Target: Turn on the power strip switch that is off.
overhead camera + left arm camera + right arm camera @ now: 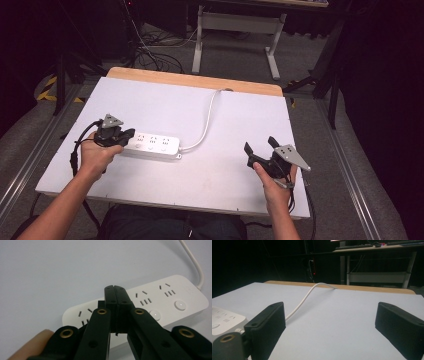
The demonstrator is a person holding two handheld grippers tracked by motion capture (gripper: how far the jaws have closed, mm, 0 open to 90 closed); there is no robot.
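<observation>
- The white table [165, 97] is carrying the work, and a wooden edge is showing along its far side.
- The white power strip [152, 146] is lying flat on the left half of the table, near your left hand; its white cord [207, 122] is curving away toward the far edge.
- Your left gripper [115, 288] is hovering over the strip's near end, its jaws pressed together on nothing.
- Your right gripper [260, 146] is resting well apart from the strip on the right, its jaws standing wide apart.
</observation>
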